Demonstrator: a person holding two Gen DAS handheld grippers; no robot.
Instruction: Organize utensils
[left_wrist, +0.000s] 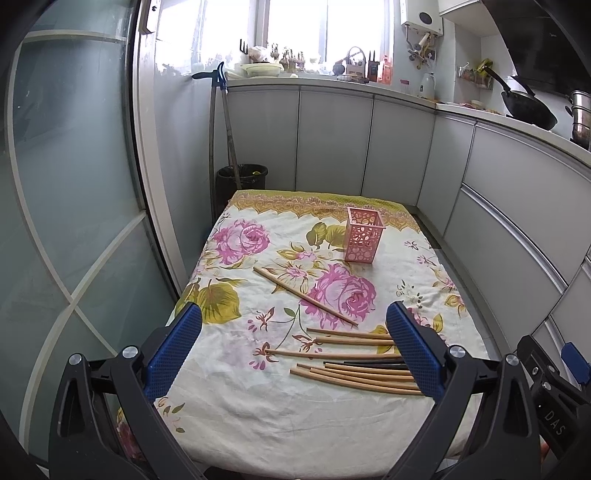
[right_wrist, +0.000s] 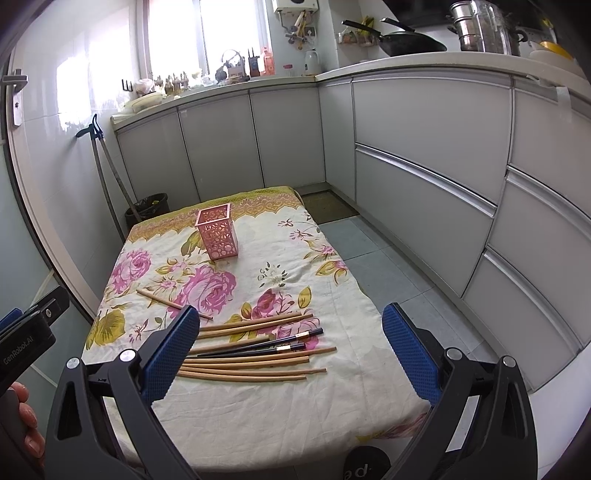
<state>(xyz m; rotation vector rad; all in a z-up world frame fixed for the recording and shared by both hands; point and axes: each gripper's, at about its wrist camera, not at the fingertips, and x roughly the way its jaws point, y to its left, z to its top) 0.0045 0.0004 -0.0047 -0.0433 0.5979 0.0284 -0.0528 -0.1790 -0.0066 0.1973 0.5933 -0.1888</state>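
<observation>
Nothing sorted yet: pink holder (left_wrist: 364, 235) looks empty, chopsticks (right_wrist: 255, 354) lie on the worktop (right_wrist: 295, 417); left claw (left_wrist: 293, 354) and right claw (right_wrist: 290, 354) gape, gripping nothing.

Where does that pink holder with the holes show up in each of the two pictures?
Left wrist view: pink holder stands right of centre, at the cloth's far end.
Right wrist view: pink holder stands left of centre, far end too.
Shared landmark: the lone chopstick lying apart on the pink rose print.

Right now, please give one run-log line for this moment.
left gripper: open, empty | right gripper: open, empty | chopsticks: loose on cloth | pink holder: upright, empty
</observation>
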